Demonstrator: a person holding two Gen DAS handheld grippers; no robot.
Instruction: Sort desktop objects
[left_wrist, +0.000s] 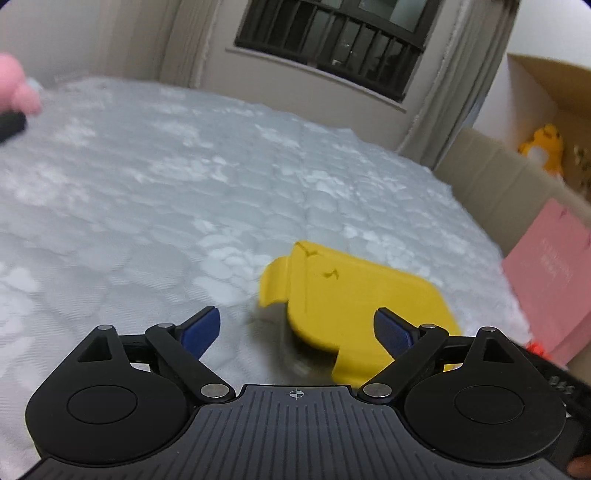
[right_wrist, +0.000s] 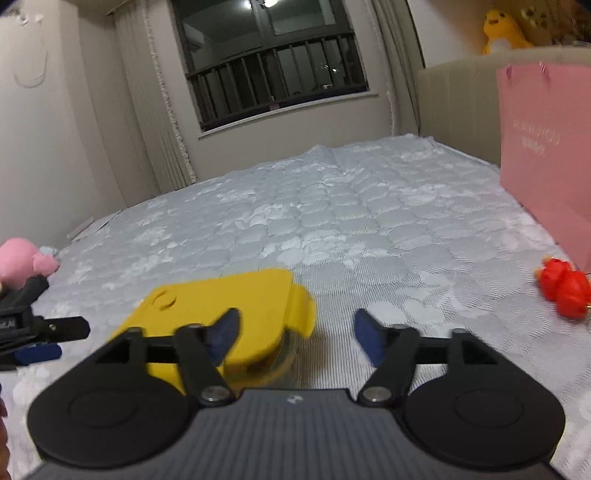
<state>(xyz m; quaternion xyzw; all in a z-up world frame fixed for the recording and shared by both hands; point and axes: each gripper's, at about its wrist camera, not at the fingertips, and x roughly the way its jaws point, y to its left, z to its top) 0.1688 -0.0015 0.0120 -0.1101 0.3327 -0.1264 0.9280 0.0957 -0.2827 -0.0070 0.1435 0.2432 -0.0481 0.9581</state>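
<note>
Left wrist view: the left tongs (left_wrist: 296, 332) gape wide and hold nothing above the quilted bed (left_wrist: 184, 184); the yellow tape dispenser (left_wrist: 354, 306) lies just ahead, toward the right pad.

Right wrist view: the right tongs (right_wrist: 295, 338) also stand wide, empty; the dispenser (right_wrist: 229, 317) lies behind their left pad, and a red toy (right_wrist: 565, 291) sits near the pink bag (right_wrist: 546, 155).

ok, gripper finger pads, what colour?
Blue, on both grippers. The right gripper pads show clearest in the right wrist view.
</note>
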